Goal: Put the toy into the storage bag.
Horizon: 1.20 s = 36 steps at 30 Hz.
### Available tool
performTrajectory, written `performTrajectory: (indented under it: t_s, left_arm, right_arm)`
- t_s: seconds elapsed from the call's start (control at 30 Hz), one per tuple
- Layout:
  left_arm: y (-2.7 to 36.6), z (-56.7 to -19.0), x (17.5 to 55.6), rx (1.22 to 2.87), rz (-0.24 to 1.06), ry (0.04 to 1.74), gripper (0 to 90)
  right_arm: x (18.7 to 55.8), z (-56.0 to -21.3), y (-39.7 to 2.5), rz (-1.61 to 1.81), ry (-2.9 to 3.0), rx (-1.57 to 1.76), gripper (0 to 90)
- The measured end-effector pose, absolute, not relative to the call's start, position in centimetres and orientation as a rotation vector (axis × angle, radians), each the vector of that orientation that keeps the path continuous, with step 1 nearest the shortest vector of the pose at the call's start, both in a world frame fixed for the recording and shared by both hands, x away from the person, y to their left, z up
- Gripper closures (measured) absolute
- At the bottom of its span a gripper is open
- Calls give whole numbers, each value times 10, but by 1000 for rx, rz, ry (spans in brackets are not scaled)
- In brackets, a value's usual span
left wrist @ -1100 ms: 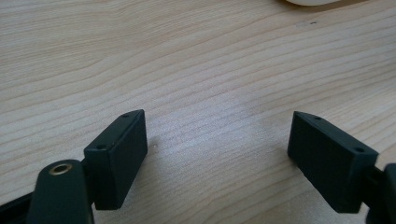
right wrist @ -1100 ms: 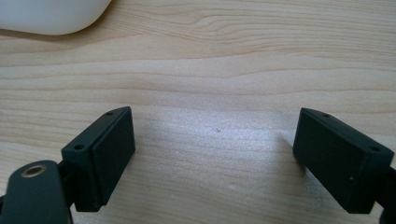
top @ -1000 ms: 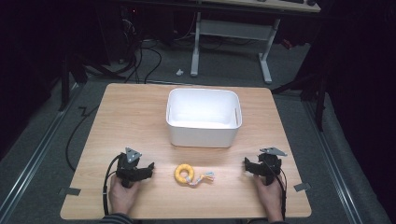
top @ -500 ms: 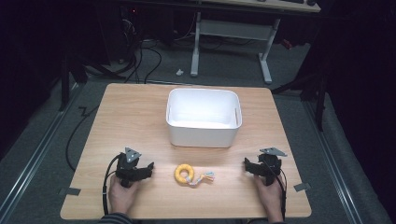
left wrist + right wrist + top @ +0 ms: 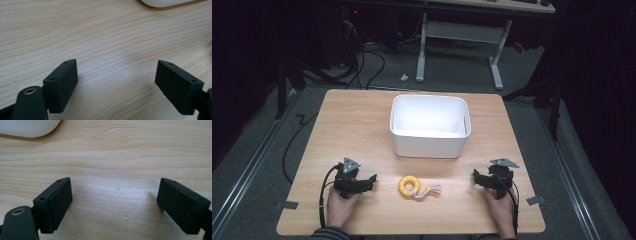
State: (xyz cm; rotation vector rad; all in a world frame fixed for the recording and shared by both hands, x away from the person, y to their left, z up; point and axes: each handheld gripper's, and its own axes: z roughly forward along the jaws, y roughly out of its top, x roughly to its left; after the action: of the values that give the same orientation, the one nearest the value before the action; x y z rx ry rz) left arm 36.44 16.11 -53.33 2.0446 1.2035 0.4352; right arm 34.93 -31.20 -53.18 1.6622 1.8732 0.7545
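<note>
A yellow ring toy (image 5: 410, 186) with a short pastel rope tail (image 5: 432, 190) lies on the wooden table (image 5: 362, 130) near its front edge. Behind it stands a white rectangular bin (image 5: 430, 125), which looks empty. My left gripper (image 5: 367, 181) rests on the table left of the ring, open, its jaws wide apart over bare wood (image 5: 117, 82). On the other side of the ring my right gripper (image 5: 478, 178) rests open too, nothing between its jaws (image 5: 113, 205). A hand holds each gripper from the front edge.
Bits of grey tape (image 5: 534, 200) mark the table's front corners. A white desk frame (image 5: 462, 35) and cables (image 5: 362, 60) stand on the dark floor beyond the far edge. A corner of the bin (image 5: 27, 127) shows in the right gripper view.
</note>
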Motion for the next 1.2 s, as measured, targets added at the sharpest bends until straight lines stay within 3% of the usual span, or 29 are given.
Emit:
performTrajectory:
  t_s: [0.1, 0.33, 1.2]
  left_arm:
    - [154, -531, 365, 2105, 458, 1193, 209]
    - [151, -529, 366, 2079, 402, 1192, 280]
    - [126, -488, 360, 2055, 264, 1088, 338]
  right_arm:
    - [349, -532, -312, 754, 1873, 1662, 128]
    - [349, -532, -312, 752, 1875, 1662, 128]
    - [349, -532, -312, 752, 1874, 1661, 128]
